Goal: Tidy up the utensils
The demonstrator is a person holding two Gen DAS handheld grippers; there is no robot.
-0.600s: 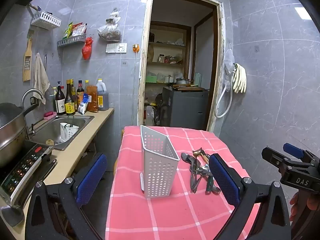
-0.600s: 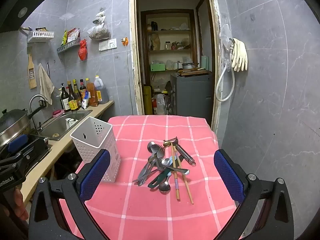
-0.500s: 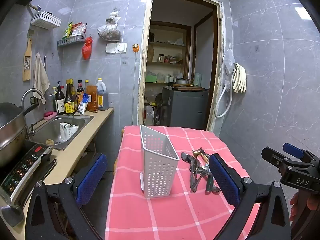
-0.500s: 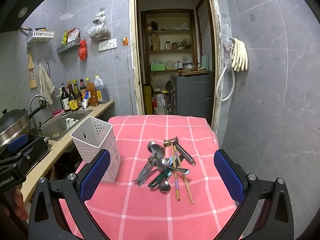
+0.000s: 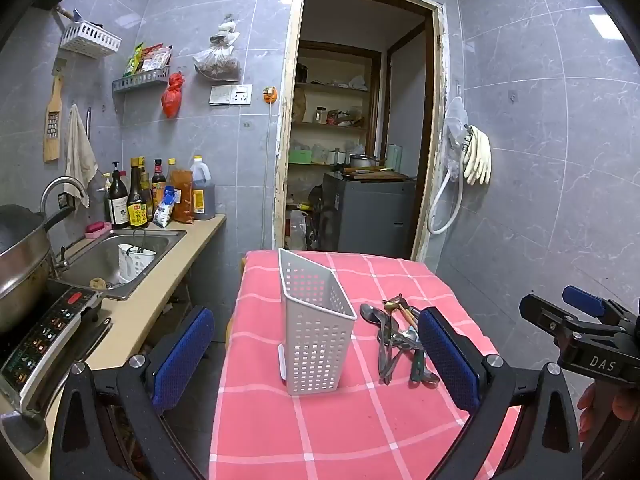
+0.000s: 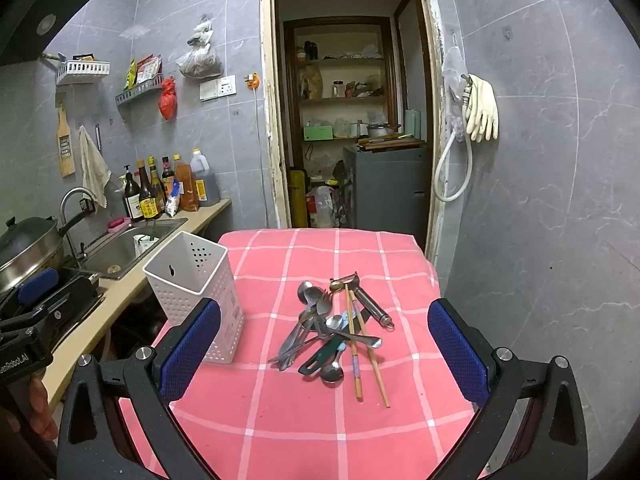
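white perforated caddy (image 6: pixel 196 292), one peeler (image 6: pixel 366 296), two chopsticks (image 6: pixel 362 354), three spoons (image 6: pixel 310 294)

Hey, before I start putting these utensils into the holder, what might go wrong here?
The utensil pile is tangled, spoons and fork crossing the chopsticks, so lifting one may drag others along. The white holder is tall, narrow and looks light; it stands near the table's sink-side edge, so a bump could tip it off.

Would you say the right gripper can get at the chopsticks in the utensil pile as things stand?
Probably yes. The right gripper is open, and the chopsticks lie along the pile's near right edge, their near ends free on the cloth; only their far ends are tangled with the spoons.
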